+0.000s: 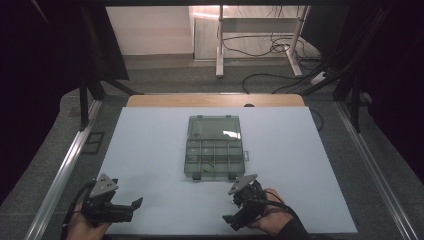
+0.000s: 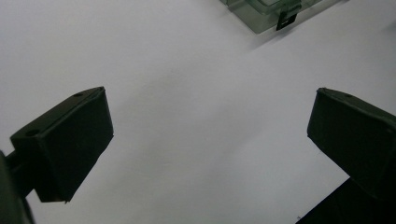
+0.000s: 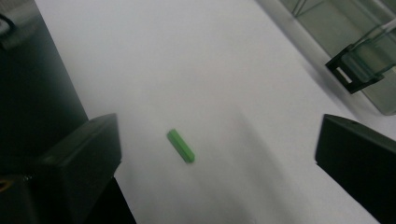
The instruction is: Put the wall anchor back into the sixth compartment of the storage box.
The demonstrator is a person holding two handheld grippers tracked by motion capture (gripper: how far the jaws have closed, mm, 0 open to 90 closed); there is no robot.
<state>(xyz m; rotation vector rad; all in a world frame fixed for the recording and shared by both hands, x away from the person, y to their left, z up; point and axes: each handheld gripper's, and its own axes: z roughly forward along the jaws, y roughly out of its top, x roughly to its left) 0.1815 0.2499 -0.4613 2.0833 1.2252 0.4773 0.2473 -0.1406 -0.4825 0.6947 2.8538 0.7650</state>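
Clear organizer box (image 1: 215, 146) sits mid-table on the white mat (image 1: 150, 150), lid open toward the far side, small bits in its compartments. Left gripper (image 1: 131, 206) at near left, held by a hand (image 1: 82, 227), jaws wide apart over bare mat, nothing between. Right gripper (image 1: 231, 220) at near right, just near of the box, jaws spread apart too; a green stick (image 3: 180, 145) lies on the mat between them, untouched. Box latch (image 3: 351, 70) is visible far right in the right gripper view.

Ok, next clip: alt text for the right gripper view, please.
A small green stick lies flat on the white table between the open black jaws of the right gripper, touching neither. At upper right is the corner of a clear compartment box with a black latch.
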